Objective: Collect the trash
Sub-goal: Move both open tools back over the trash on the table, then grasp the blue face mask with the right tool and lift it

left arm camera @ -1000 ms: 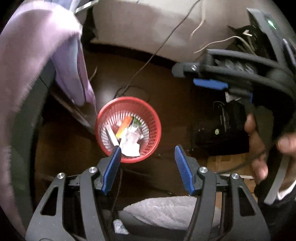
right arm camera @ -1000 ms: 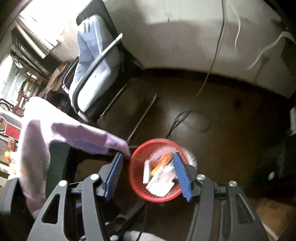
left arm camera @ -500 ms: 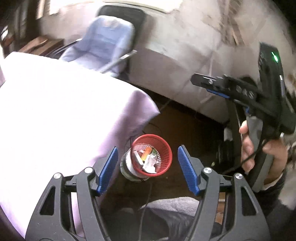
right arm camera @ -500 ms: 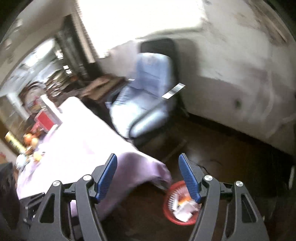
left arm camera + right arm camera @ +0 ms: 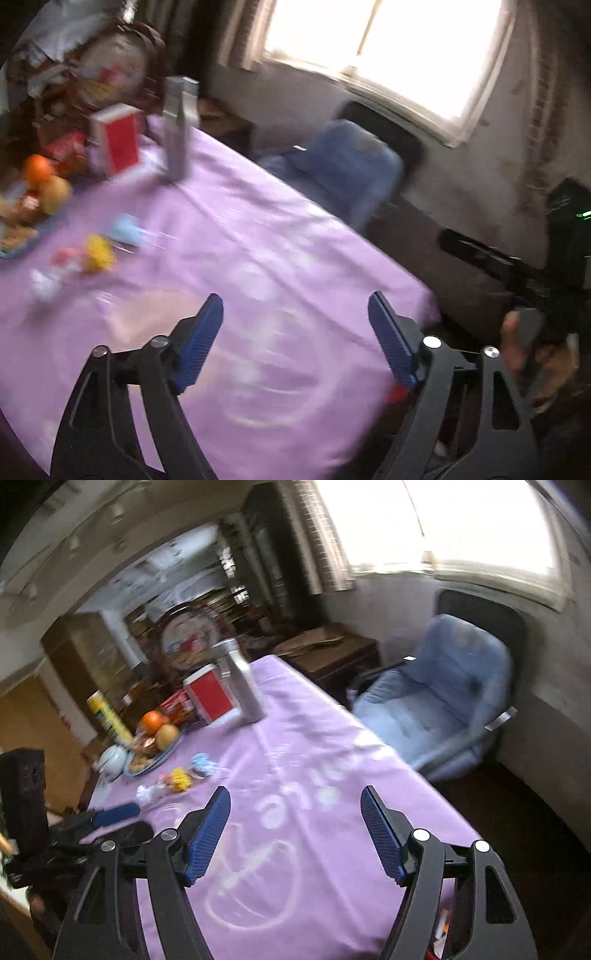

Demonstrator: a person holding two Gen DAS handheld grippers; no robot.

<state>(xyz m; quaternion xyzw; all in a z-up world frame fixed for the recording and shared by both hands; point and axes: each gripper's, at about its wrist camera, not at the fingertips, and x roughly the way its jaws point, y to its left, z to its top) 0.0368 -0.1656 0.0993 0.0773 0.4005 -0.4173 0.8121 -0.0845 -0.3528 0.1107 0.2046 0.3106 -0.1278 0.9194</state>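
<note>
**Purple table with small scraps waiting near the fruit plate**

Purple cloth covers the table (image 5: 332, 775), and a bright window lights the room behind a blue chair (image 5: 436, 701). At the far end stand a red box (image 5: 210, 698), a metal bottle (image 5: 243, 686), a yellow can (image 5: 107, 716) and a plate with fruit (image 5: 151, 746).

The trash seems to be the small pieces just in front of that plate: a yellow crumpled piece (image 5: 180, 779), a light blue piece (image 5: 203, 762) and a whitish piece (image 5: 146, 794). They lie near each other on the cloth, well apart from both tools. The pictures are blurred, so I cannot tell what material they are.

The left gripper (image 5: 295, 325) has its fingers spread wide with nothing between them. The right gripper (image 5: 295, 819) is the same, wide apart and empty, above the printed part of the cloth.

I judge these pieces to be light and soft, like wrappers or paper, so they will crush easily and not break. A thin piece may slide on the cloth when the fingers close. It is better to take the yellow piece at its thick middle, one finger on each side. The cloth could be pinched together with the scrap, so the fingers should not press deep.
</note>
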